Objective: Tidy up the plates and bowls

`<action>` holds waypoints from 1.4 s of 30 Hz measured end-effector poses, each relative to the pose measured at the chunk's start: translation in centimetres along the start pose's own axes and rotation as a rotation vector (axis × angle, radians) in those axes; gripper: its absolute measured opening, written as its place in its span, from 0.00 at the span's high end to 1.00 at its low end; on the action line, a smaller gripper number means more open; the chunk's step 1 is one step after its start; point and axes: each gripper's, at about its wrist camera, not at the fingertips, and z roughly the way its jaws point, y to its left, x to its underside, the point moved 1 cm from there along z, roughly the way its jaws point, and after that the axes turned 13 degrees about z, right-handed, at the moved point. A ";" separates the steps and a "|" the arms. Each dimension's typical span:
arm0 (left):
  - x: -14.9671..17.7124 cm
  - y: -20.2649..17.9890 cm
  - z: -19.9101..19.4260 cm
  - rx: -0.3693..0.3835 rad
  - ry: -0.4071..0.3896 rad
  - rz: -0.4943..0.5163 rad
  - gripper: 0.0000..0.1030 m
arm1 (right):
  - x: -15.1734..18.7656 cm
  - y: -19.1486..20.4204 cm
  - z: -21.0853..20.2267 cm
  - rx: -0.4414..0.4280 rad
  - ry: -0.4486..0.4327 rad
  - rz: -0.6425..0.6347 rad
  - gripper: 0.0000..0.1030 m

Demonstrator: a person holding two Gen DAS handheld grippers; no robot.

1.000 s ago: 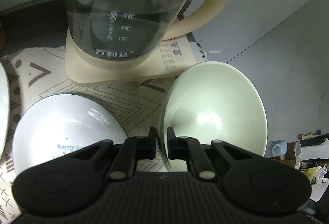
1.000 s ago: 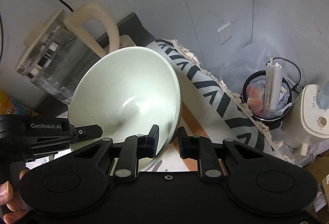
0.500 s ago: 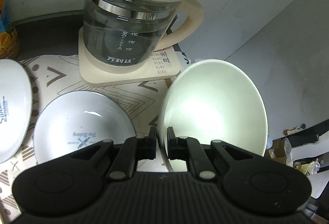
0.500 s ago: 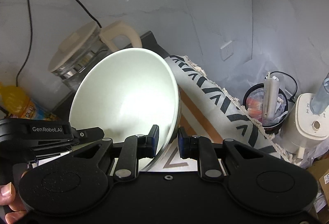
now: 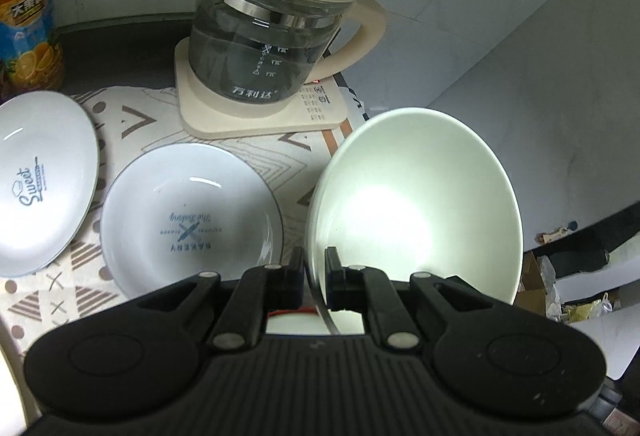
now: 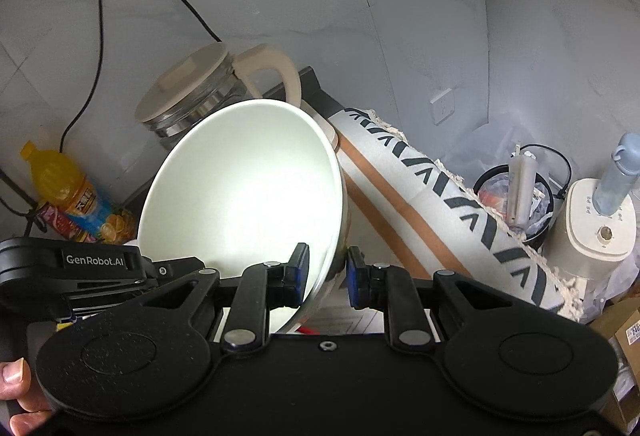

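Two printed plates, "Sweet" plate [image 5: 38,179] and "Bakery" plate [image 5: 188,220], are lying on the table mat [image 5: 132,123]. Left claw [image 5: 314,278] and right claw [image 6: 327,276] are both clamping the pale green bowl [image 5: 416,203] by its rim, carrying it tilted above the table. Transport step; next probably lowering it level beside the plates.

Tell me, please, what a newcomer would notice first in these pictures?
First, the pale green bowl, tilted and held by its rim in both tools, the left tool and the right tool. Behind it stands a glass kettle on its beige base; two white plates lie on the patterned mat at left.
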 end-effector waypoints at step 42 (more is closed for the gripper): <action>10.8 2.9 0.0 0.069 0.185 -0.107 0.91 | 8.4 -1.4 -3.1 0.068 0.028 0.010 0.81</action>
